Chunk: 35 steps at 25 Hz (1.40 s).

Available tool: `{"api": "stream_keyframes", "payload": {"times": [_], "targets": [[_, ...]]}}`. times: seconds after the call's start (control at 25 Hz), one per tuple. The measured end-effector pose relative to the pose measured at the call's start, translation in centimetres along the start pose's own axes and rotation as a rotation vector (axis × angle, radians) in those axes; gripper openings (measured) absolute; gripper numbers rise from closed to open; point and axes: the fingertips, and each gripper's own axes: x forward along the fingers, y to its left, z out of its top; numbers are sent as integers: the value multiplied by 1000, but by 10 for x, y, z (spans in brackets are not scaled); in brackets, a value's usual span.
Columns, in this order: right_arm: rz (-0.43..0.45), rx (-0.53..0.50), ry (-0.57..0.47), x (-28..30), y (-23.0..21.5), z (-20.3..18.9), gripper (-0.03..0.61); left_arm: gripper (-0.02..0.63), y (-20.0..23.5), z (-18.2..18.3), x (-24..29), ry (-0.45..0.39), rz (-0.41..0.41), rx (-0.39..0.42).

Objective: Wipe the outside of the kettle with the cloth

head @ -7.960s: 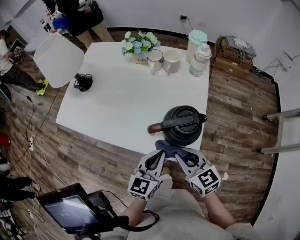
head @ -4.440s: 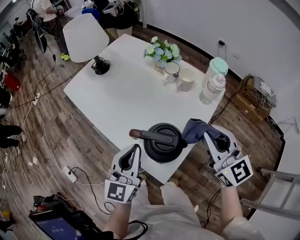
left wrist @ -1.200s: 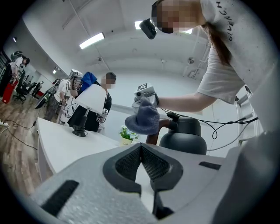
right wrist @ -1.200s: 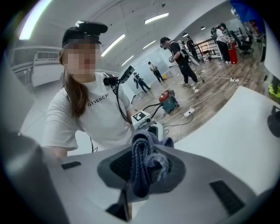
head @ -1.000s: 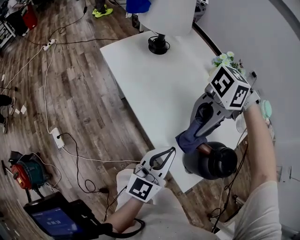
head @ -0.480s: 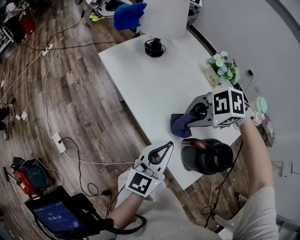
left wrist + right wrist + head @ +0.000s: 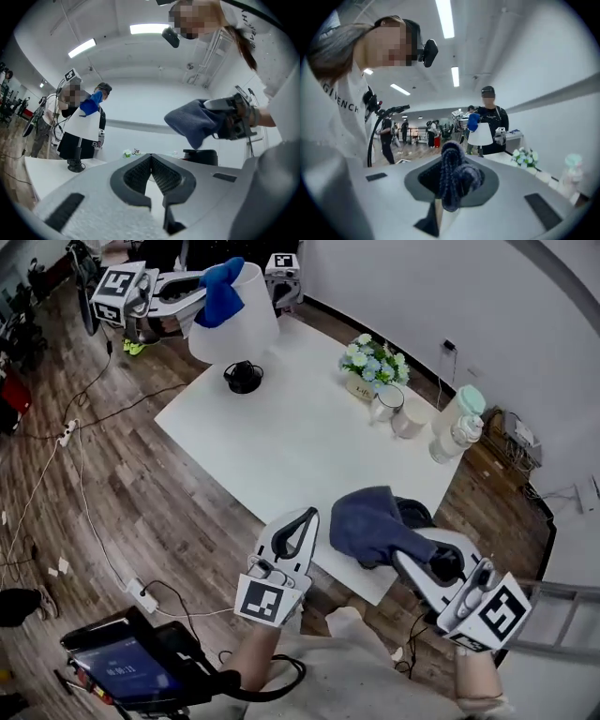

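The black kettle (image 7: 413,514) stands near the white table's (image 7: 281,442) near corner, mostly hidden under the dark blue cloth (image 7: 368,524). My right gripper (image 7: 403,555) is shut on that cloth and holds it draped over the kettle's top and near side. In the right gripper view the cloth (image 7: 453,179) is bunched between the jaws. My left gripper (image 7: 308,515) hovers at the table's near edge, left of the kettle, shut on nothing. The left gripper view shows its closed tips (image 7: 151,159), the cloth (image 7: 196,123) and the kettle (image 7: 202,157) beyond.
A white lamp (image 7: 235,326) stands at the table's far left. Flowers (image 7: 375,358), two mugs (image 7: 398,412) and two bottles (image 7: 457,423) line the far right. Another person's gripper holding a blue cloth (image 7: 221,292) is beyond the lamp. Cables cross the wooden floor (image 7: 84,484).
My right gripper has carried the cloth from the kettle's far left side over to its top and near side. The head view has swung round. My left gripper stays shut beside the table edge.
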Motion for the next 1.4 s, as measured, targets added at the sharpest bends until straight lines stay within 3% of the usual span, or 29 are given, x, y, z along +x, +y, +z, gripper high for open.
{"api": "stream_keyframes", "payload": {"times": [0.12,0.32,0.44,0.68,1.08,1.2,1.32,1.4], "targets": [[-80,122,-3,1,15,-54,63,6,-6,-1,-2,35,-35,52],[-299,133,16,7,4,-97,63,6,-23,-18,-6,90,-96,77],[-390,155,-6,-14,-5,-106,63,6,-39,-23,-6,107,-162,84],[-484,169,-19,-70,-23,-115,63,6,-74,-22,-7,104,-244,73],[-724,71,-38,-151,-98,-104,63,6,-92,-27,-7,114,-280,70],[-651,-42,-74,-151,-111,-64,63,6,-92,-21,-7,103,-261,67],[-463,-214,-111,-117,-111,-20,63,6,-85,-22,-15,106,-232,56],[-292,-294,-107,-80,-110,-5,63,6,-78,-23,-21,107,-201,46]]}}
